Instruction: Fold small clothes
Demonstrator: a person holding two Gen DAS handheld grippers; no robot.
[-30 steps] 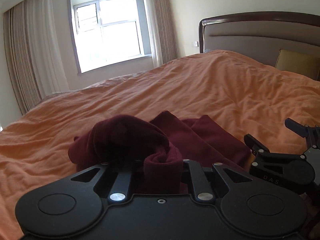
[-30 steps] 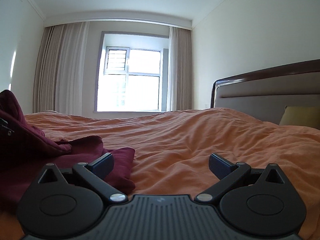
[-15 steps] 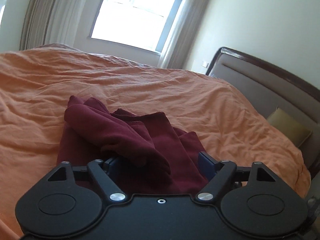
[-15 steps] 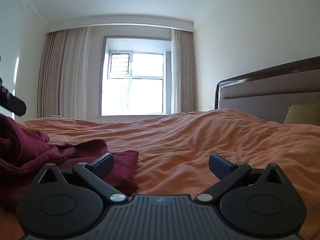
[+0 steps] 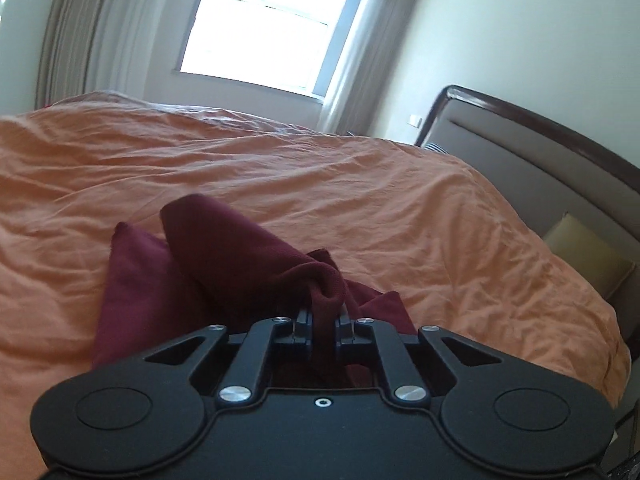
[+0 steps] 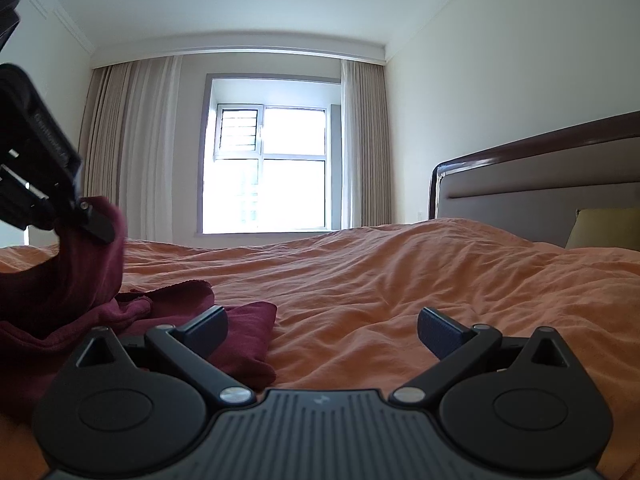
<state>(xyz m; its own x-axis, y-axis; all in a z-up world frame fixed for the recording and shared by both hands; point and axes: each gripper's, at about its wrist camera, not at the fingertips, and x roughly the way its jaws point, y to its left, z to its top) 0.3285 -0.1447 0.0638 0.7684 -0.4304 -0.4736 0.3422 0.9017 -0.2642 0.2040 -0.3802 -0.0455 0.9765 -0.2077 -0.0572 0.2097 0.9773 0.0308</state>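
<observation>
A dark red garment (image 5: 224,256) lies crumpled on the orange duvet (image 5: 400,208). My left gripper (image 5: 323,320) is shut on a bunched fold of it, and the cloth rises from the bed up to the pads. In the right wrist view the left gripper (image 6: 90,222) hangs at the far left with the garment (image 6: 80,280) draped below it. My right gripper (image 6: 322,328) rests low over the duvet, open, with nothing between its fingers. Its left finger (image 6: 208,328) lies beside the garment's near corner.
The duvet (image 6: 440,280) covers the whole bed in wrinkles. A padded headboard (image 6: 540,188) with a dark wooden frame and a yellow pillow (image 6: 608,228) stand at the right. A bright window (image 6: 272,168) with curtains fills the far wall.
My left gripper let go of the cloth, opened wide, then shut on a narrower fold and lifted it while rolling. The right gripper stayed still.
</observation>
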